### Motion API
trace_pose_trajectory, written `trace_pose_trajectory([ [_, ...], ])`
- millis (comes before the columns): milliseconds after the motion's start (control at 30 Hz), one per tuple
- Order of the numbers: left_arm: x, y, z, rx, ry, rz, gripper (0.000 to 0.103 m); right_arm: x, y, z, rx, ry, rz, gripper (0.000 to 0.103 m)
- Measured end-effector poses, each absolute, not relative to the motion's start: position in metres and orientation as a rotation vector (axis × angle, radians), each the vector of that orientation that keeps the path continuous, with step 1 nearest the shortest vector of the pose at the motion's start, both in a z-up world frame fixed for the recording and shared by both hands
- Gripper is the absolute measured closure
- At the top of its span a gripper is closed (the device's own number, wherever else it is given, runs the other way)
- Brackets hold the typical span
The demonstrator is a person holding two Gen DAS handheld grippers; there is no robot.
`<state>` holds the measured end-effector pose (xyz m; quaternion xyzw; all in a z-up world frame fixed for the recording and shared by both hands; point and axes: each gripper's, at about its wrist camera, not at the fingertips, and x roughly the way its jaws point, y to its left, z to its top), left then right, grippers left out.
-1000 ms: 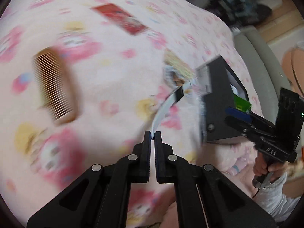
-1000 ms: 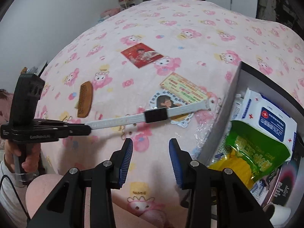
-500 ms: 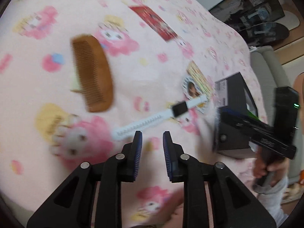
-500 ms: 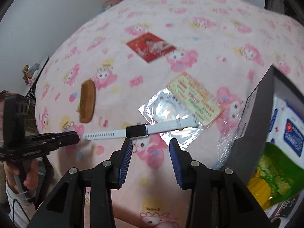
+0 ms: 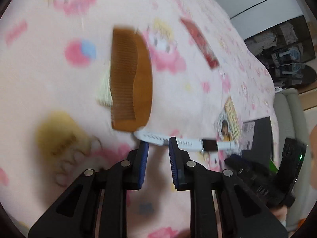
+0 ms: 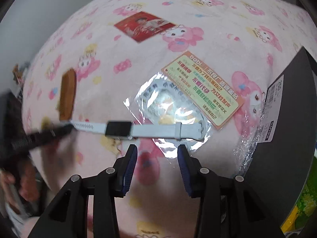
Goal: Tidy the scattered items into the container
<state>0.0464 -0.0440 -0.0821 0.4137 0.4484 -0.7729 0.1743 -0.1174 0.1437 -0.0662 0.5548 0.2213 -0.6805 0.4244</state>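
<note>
Watch (image 6: 136, 129) dropped onto blanket, left gripper (image 5: 158, 148) opened, box (image 6: 285, 130) holding green packet (image 6: 306, 200)

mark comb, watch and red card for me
comb (image 5: 136, 79): left wrist view, on the solid wooden spine.
watch (image 6: 118, 129): right wrist view, on the black face.
red card (image 6: 144, 26): right wrist view, at the card's middle.

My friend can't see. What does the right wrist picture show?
A white smartwatch lies flat on a pink cartoon blanket, just beyond the open right tongs. Nearby are a wooden comb, two cards, and a black box.
</note>
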Motion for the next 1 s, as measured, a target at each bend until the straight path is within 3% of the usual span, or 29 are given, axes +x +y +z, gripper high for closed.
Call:
trace_pose_trajectory([
  [100,0.038,-0.036,-0.080,1.225,1.298,-2.280,0.082,-0.107,0.142,-0.072,1.350,0.615,-1.701,0.064],
  [233,0.032,-0.041,-0.105,1.282,1.447,-2.214,0.077,-0.119,0.143,-0.074,1.405,0.487,-1.664,0.064],
  [367,0.028,-0.053,-0.106,1.187,1.457,-2.189,0.080,-0.137,0.143,-0.081,1.529,0.313,-1.614,0.064],
  [400,0.027,-0.057,-0.102,1.151,1.429,-2.196,0.089,-0.140,0.144,-0.080,1.534,0.279,-1.614,0.064],
  [500,0.031,-0.061,-0.092,1.083,1.373,-2.206,0.096,-0.146,0.147,-0.080,1.570,0.201,-1.623,0.064],
  [700,0.037,-0.057,-0.105,1.138,1.464,-2.196,0.095,-0.150,0.149,-0.087,1.631,0.160,-1.618,0.062],
  [933,0.020,-0.044,-0.109,1.143,1.356,-2.182,0.097,-0.161,0.141,-0.091,1.643,0.133,-1.631,0.062],
  [1000,0.019,-0.043,-0.104,1.141,1.330,-2.202,0.097,-0.164,0.138,-0.091,1.634,0.130,-1.627,0.068],
])
